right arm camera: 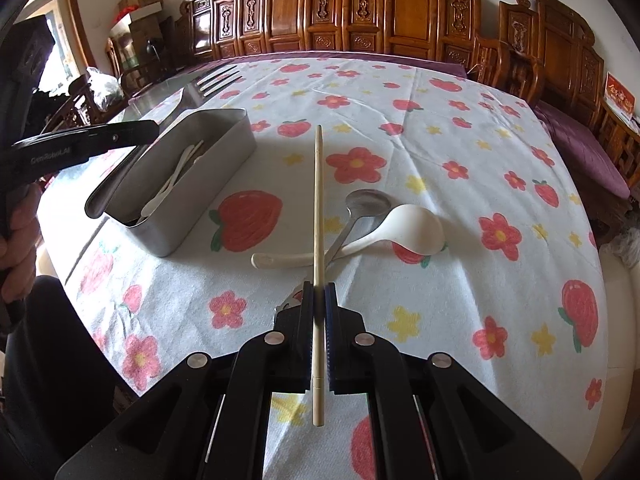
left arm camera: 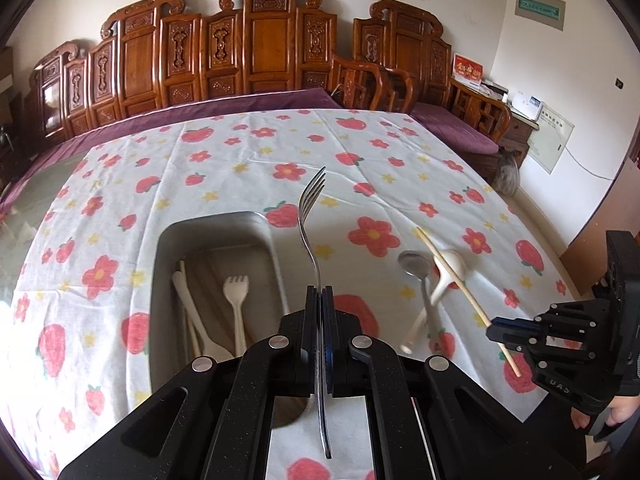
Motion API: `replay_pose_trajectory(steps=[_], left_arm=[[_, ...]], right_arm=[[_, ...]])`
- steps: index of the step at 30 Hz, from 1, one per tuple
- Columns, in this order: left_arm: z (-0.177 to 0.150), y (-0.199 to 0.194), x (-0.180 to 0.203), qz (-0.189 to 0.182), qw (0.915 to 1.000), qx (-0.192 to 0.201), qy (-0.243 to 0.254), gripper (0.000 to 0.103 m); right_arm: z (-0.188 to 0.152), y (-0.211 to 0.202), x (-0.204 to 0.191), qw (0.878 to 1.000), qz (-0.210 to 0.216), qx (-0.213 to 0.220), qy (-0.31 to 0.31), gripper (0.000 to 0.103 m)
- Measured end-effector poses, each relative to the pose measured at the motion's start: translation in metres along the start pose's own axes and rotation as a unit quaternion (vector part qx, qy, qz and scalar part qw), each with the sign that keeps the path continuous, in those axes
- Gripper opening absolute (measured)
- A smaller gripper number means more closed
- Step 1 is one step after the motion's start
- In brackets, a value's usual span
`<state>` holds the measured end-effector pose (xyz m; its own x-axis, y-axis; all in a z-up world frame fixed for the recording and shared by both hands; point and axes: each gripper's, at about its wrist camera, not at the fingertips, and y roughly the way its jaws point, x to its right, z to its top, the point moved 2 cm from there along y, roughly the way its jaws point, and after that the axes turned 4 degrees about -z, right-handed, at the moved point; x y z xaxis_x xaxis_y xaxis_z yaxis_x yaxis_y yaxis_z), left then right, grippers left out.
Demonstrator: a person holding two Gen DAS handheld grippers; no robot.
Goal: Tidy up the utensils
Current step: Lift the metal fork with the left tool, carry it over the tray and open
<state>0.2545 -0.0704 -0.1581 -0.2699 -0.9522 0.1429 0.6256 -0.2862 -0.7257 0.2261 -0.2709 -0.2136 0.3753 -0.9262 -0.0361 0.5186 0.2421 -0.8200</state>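
My left gripper point(left arm camera: 320, 292) is shut on a metal fork point(left arm camera: 310, 216), held above the right rim of a grey metal box point(left arm camera: 276, 256). The box holds a white plastic fork point(left arm camera: 236, 300) and other white utensils. My right gripper point(right arm camera: 319, 288) is shut on a wooden chopstick point(right arm camera: 318, 200), held above the table; it also shows in the left wrist view point(left arm camera: 496, 326). A metal spoon point(right arm camera: 366, 204) and a white spoon point(right arm camera: 416, 226) lie crossed on the tablecloth to the right of the box. The fork's tines point(right arm camera: 218, 78) show beyond the box point(right arm camera: 200, 168).
The round table has a white cloth point(left arm camera: 248, 152) with red flowers and strawberries. A carved wooden bench with purple cushions point(left arm camera: 256, 100) stands behind it. A wooden armchair point(left arm camera: 472, 120) and side cabinet stand at the right.
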Motion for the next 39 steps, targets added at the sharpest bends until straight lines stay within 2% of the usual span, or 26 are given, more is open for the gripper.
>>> replay_pose_trajectory(steps=[5, 11, 23, 30, 39], left_arm=[[-0.001, 0.007, -0.03, 0.007, 0.9999, -0.002, -0.013, 0.002], [-0.01, 0.029, -0.062, 0.012, 0.9989, -0.029, -0.035, 0.002], [-0.033, 0.058, -0.075, 0.014, 0.9969, -0.066, -0.04, 0.002], [-0.027, 0.051, -0.073, 0.011, 0.9978, -0.057, -0.033, 0.002], [-0.012, 0.017, -0.081, 0.008, 0.9995, -0.014, -0.028, 0.003]], right_arm=[[0.007, 0.004, -0.007, 1.0, 0.003, 0.003, -0.004, 0.006], [0.015, 0.02, -0.016, 1.0, 0.0, -0.007, -0.011, 0.006], [0.033, 0.034, -0.032, 1.0, -0.008, -0.009, -0.027, 0.006], [0.041, 0.034, -0.041, 1.0, -0.007, -0.007, -0.026, 0.006], [0.057, 0.023, -0.069, 1.0, 0.008, 0.005, -0.029, 0.006]])
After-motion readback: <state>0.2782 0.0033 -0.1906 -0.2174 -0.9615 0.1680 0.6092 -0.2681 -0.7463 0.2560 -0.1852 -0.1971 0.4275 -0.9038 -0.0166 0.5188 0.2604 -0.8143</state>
